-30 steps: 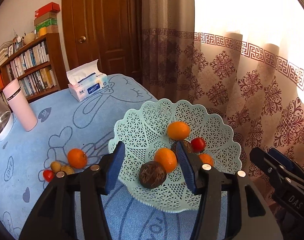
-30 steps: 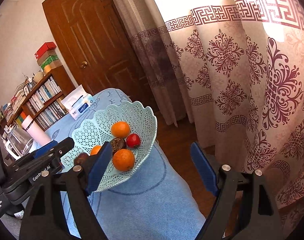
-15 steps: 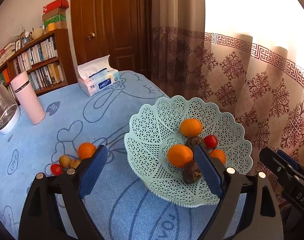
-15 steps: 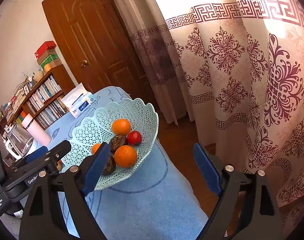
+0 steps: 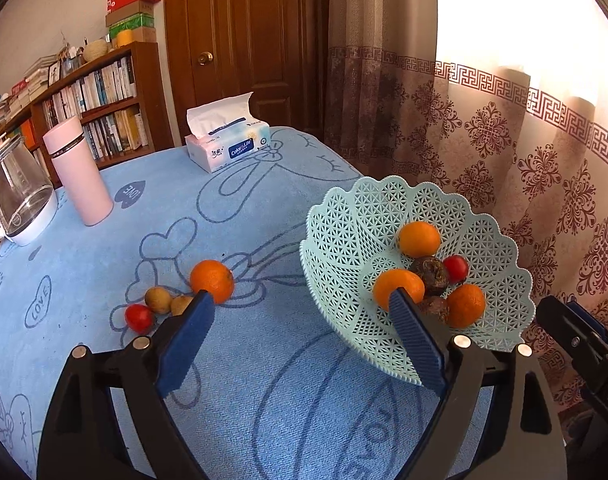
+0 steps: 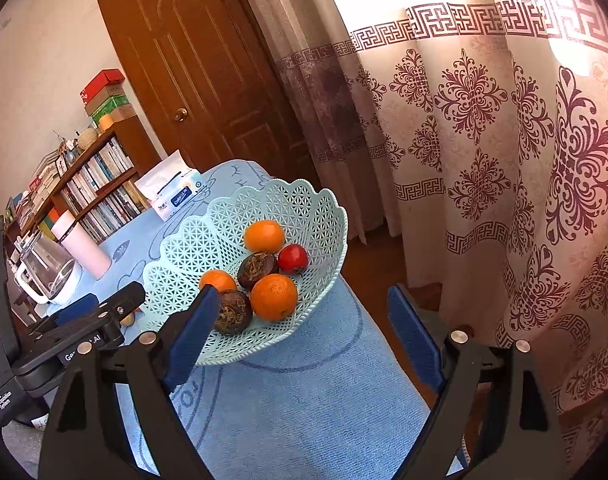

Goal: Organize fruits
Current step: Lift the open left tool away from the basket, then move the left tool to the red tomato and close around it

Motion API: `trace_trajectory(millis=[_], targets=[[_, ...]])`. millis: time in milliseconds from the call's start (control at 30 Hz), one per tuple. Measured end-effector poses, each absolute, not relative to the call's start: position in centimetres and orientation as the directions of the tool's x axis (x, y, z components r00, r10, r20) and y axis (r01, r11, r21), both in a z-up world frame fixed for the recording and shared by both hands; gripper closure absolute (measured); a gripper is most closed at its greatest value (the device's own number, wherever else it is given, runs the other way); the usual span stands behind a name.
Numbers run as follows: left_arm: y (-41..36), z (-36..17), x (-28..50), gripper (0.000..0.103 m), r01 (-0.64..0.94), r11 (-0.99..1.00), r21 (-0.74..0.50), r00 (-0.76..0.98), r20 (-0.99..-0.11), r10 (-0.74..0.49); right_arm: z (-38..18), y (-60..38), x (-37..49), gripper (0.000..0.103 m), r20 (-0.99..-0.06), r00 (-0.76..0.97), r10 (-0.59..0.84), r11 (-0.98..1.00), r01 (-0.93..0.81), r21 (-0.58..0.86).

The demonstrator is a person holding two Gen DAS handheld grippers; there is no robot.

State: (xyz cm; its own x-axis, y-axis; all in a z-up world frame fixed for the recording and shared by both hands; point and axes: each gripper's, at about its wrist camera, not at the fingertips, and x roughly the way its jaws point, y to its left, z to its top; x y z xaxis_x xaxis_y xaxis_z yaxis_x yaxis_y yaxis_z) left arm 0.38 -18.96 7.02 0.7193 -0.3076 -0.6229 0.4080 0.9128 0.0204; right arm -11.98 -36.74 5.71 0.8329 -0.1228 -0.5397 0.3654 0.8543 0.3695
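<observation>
The left gripper (image 5: 299, 334) hangs wide open and empty — 1 loose round orange (image 5: 211, 281) sits just ahead of its left fingertip. The pale green lattice plastic basket (image 5: 344, 216) lies ahead-right. The right gripper (image 6: 304, 328), also spread and empty, hangs farther off.

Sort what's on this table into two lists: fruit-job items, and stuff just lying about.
Job:
basket
loose orange
loose tomato
two small brown fruits
fruit already in basket: oranges, tomato, dark fruits

Lying about:
tissue pack
pink flask
glass kettle
</observation>
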Motion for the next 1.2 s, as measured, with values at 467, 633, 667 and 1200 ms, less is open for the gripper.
trace_trajectory(millis=[467,633,667,1200], targets=[[-15.0,6.2,1.3,0.015,0.328,0.945,0.011,0.730,-0.637,-0.246,6.1,-34.3,-11.8,0.016,-0.533,0.843,-0.075,0.875,0.311,0.370],[-13.0,5.5,2.0,0.015,0.280,0.960,0.011,0.731,-0.650,-0.206,5.9,-33.2,-11.6,0.016,-0.540,0.840,-0.053,0.883,0.291,0.367],[-12.7,5.4,2.1,0.015,0.273,0.962,0.011,0.732,-0.652,-0.200,5.9,-33.1,-11.5,0.016,-0.541,0.839,-0.049,0.884,0.289,0.367],[-9.2,4.6,3.3,0.015,0.198,0.980,0.002,0.733,-0.664,-0.147,5.2,-31.5,-11.0,0.016,-0.558,0.830,-0.017,0.888,0.269,0.373]])
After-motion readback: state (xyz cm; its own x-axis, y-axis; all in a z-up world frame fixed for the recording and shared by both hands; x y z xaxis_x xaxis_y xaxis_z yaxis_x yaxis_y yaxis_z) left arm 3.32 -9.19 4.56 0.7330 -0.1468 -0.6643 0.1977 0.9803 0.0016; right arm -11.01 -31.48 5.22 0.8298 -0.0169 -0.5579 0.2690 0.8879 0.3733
